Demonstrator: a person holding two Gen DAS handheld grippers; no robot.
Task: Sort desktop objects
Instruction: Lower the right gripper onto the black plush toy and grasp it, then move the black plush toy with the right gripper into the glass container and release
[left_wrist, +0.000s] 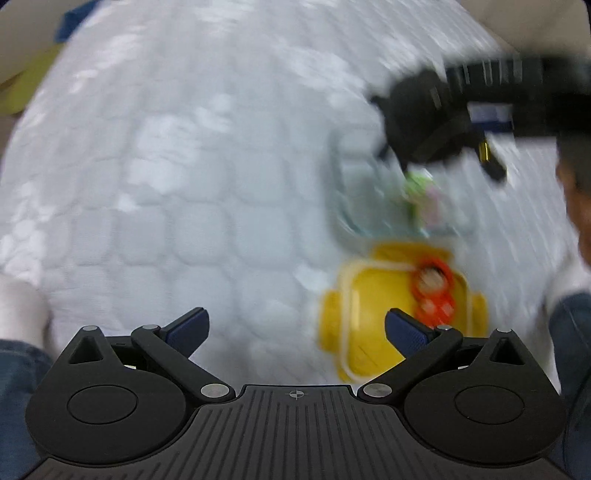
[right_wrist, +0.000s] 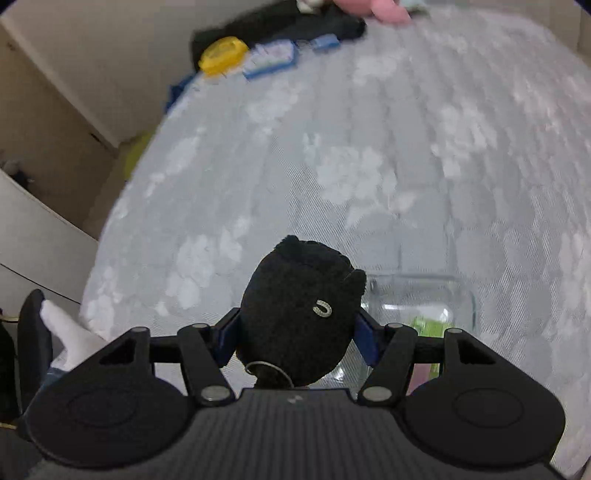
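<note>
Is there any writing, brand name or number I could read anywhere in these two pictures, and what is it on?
No readable text anywhere.
Blue-framed cards at the far edge: print too blurred to read.
Yellow box: no lettering visible.
Left gripper: only a crosshair mark on its body, no words.
Black plush toy: a small silver horseshoe shape, no words.

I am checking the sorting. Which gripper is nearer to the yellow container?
Left. The left gripper hovers open just beside the yellow container; the right gripper, holding the black plush toy, is farther, over the clear container.
</note>
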